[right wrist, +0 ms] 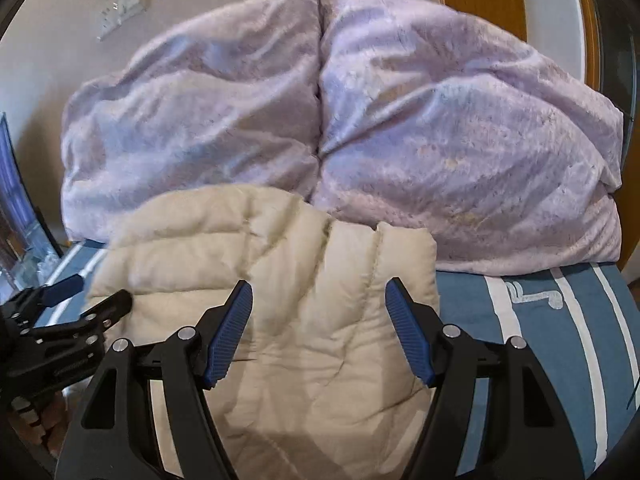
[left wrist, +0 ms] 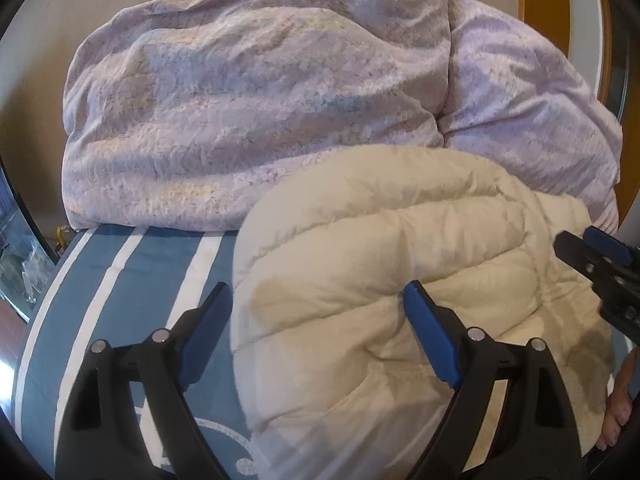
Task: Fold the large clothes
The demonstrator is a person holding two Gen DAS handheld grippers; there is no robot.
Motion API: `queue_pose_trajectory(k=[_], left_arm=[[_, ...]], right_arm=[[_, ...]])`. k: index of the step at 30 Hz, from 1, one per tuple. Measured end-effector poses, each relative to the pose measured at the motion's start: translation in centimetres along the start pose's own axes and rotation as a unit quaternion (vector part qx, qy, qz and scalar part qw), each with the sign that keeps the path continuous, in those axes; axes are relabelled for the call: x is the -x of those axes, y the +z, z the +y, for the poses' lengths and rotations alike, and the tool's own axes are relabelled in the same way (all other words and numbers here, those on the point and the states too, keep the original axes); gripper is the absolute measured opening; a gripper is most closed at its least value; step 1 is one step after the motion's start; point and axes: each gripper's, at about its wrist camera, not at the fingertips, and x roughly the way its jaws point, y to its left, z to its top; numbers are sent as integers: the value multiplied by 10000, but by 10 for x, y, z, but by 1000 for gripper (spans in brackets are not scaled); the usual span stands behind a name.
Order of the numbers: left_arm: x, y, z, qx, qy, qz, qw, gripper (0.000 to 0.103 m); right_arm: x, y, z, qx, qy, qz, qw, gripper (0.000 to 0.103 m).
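At the left of both views runs the bed's blue sheet [left wrist: 132,276] with white stripes, flat and smooth, and behind it a lilac duvet [left wrist: 248,92] of crinkled fabric lies heaped in two bulging folds. The left gripper [left wrist: 318,302] has its jaws spread and released, with the edge of the cream quilted puffer jacket [left wrist: 384,248] lying between them ungripped. That jacket, soft, padded in stitched ribbed channels and folded into a rounded bundle, rests on the sheet just before the duvet, and the right gripper [right wrist: 318,300] likewise stands parted above it, grasping nothing.
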Motion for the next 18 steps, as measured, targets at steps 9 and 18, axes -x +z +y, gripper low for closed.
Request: queue_pose_trajectory(k=[9,18], left_arm=[[-20,-13,-16,-79,-101,20,9999,91],[-40,-23,-8,261,-297,55,9992,97]], right_arm=[[-36,-34,-17,-178,-207,537,9982,71],[-47,-44,-19,-304,-202,620,9974,71]])
